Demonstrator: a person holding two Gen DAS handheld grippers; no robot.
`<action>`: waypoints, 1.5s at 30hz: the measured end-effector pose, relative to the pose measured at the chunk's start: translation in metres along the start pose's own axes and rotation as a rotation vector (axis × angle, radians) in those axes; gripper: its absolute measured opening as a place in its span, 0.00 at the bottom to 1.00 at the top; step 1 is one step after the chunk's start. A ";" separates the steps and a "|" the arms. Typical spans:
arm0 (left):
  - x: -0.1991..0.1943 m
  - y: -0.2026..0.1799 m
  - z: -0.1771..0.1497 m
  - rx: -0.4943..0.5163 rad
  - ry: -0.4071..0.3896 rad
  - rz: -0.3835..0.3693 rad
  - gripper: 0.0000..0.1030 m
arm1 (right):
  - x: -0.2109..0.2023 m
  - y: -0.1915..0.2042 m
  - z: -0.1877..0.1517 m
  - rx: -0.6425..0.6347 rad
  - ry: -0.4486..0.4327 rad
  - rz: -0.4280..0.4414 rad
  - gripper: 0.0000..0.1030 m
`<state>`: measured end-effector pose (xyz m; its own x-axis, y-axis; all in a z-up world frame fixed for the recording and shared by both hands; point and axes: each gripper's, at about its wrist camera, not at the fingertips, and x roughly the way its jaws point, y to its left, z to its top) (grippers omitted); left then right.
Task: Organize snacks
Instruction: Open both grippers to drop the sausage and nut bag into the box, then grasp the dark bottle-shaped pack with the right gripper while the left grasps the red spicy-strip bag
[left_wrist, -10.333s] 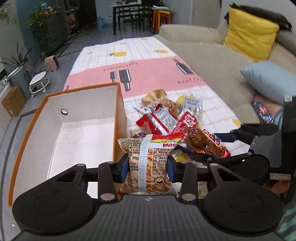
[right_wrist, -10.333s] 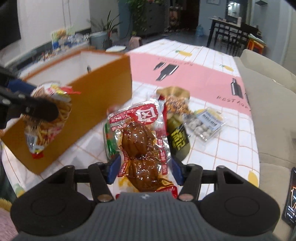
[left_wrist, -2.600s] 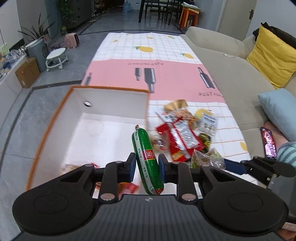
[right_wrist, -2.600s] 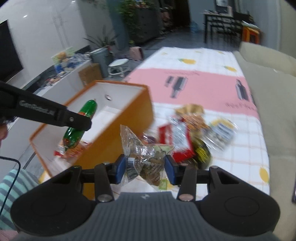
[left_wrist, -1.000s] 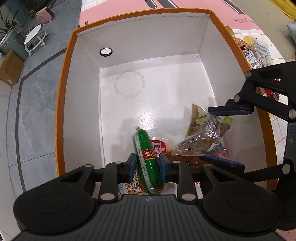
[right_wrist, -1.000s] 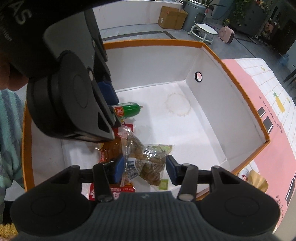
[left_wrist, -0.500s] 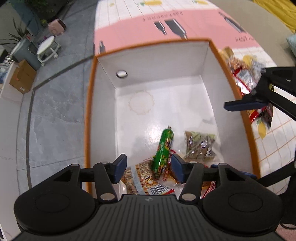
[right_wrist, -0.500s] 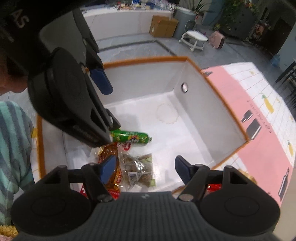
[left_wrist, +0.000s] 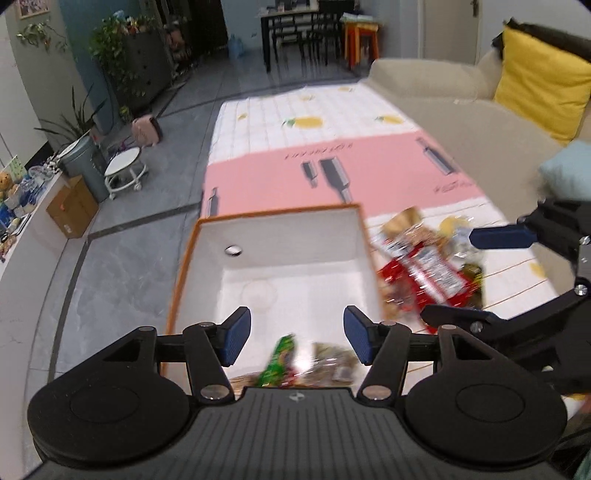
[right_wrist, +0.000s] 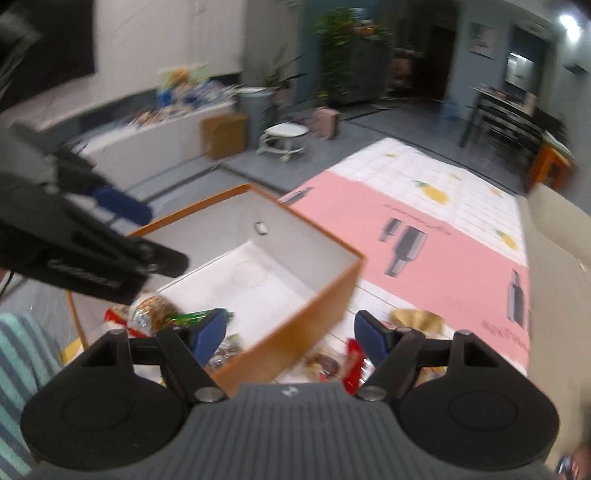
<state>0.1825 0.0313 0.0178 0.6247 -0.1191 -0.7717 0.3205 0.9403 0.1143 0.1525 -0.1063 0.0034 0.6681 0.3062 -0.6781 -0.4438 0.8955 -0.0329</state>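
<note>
An orange box with a white inside (left_wrist: 295, 266) stands on the table; it also shows in the right wrist view (right_wrist: 314, 306). A green sausage (left_wrist: 279, 356) and a clear snack bag (left_wrist: 332, 362) lie at its near end. My left gripper (left_wrist: 297, 341) is open and empty above the box's near end. My right gripper (right_wrist: 291, 336) is open and empty over the box's near right corner; it shows in the left wrist view (left_wrist: 495, 273), over the loose snacks. A pile of snack packets (left_wrist: 424, 269) lies on the cloth right of the box.
A pink and white tablecloth (left_wrist: 332, 170) covers the long table. A beige sofa (left_wrist: 461, 110) with a yellow cushion (left_wrist: 543, 99) runs along the right. A stool (left_wrist: 123, 170) and a cardboard box (left_wrist: 72, 210) stand on the floor at left.
Both grippers have lifted and pulled back from inside the box, and both views now tilt up toward the room. The sausage and the clear bag stay in the box.
</note>
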 end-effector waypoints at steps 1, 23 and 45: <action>-0.004 -0.004 -0.003 -0.002 -0.012 -0.005 0.66 | -0.005 -0.004 -0.006 0.019 -0.006 -0.015 0.72; 0.041 -0.124 -0.038 -0.122 0.002 -0.176 0.63 | -0.013 -0.084 -0.133 0.203 0.087 -0.216 0.72; 0.108 -0.122 -0.031 -0.167 0.111 -0.120 0.60 | 0.060 -0.091 -0.134 0.171 0.100 -0.100 0.57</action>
<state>0.1892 -0.0861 -0.0987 0.5041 -0.2064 -0.8386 0.2594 0.9624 -0.0809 0.1530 -0.2124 -0.1326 0.6375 0.1870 -0.7474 -0.2650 0.9641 0.0151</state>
